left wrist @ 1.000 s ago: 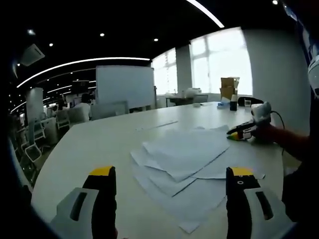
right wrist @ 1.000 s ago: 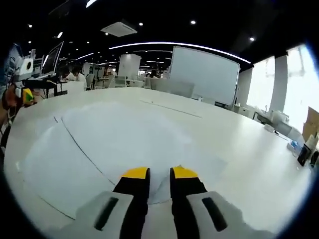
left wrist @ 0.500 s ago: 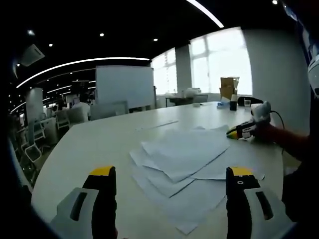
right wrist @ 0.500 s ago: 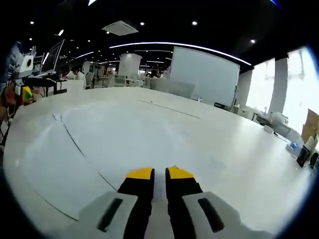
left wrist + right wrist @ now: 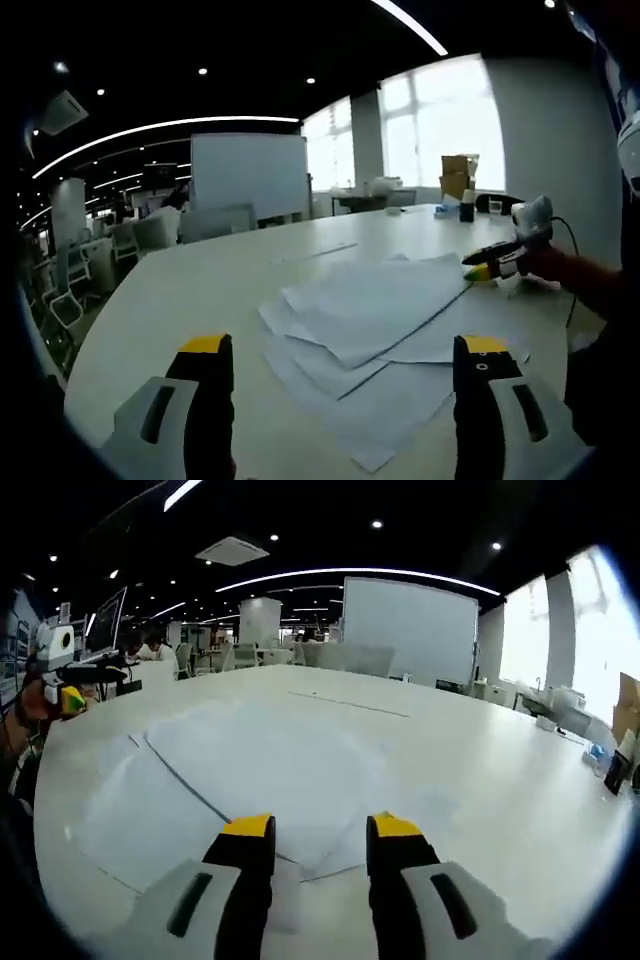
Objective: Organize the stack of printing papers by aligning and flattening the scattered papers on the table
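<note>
Now that my right gripper (image 5: 320,832) has parted its jaws from near-shut at the papers' (image 5: 365,320) edge and lifted slightly, I judge that corner released, while my left gripper (image 5: 345,352) hangs wide before the fanned, unaligned sheets mid-table (image 5: 190,290).

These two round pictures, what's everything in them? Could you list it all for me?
Table: one, white, oval, under the papers.
Papers: several overlapping white sheets, fanned loosely on the table.
Whiteboard: one, white, beyond the table's far edge.
Cardboard box: one, brown, by the bright windows.
Office chairs: several, pale, left of the table.
Left gripper: yellow-tipped black jaws wide apart, above the papers' near edge.
Right gripper: yellow-tipped jaws a little apart, at a sheet's corner.
</note>
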The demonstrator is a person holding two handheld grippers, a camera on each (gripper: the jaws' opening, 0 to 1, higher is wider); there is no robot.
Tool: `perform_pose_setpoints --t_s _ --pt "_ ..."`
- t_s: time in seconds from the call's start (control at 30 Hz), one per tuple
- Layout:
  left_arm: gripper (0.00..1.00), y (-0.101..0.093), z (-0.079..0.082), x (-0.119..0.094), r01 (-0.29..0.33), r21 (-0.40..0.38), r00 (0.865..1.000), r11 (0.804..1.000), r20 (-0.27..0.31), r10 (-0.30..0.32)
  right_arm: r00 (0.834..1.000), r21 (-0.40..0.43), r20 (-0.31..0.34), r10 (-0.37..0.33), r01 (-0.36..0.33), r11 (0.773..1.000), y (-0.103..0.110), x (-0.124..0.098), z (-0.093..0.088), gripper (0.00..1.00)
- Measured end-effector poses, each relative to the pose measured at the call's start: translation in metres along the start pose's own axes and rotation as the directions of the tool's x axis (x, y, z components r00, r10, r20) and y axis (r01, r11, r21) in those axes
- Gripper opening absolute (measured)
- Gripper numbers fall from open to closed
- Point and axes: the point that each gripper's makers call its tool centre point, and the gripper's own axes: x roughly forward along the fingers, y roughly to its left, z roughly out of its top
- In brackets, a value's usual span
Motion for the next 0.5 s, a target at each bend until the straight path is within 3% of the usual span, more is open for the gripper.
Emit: perform_pose_setpoints --t_s 0.2,0.5 --pt "0.93 -0.001 -0.001 0.000 0.003 0.002 1.000 1.000 -0.002 -0.003 0.999 -0.043 -0.005 0.043 -0.043 0.998 0.014 0.000 0.000 0.50" --pt "0.93 0.001 -0.001 -0.003 -0.002 0.003 1.000 1.000 -0.003 0.002 0.999 -0.095 -0.019 0.048 -0.049 0.994 0.011 0.008 -0.003 0.51"
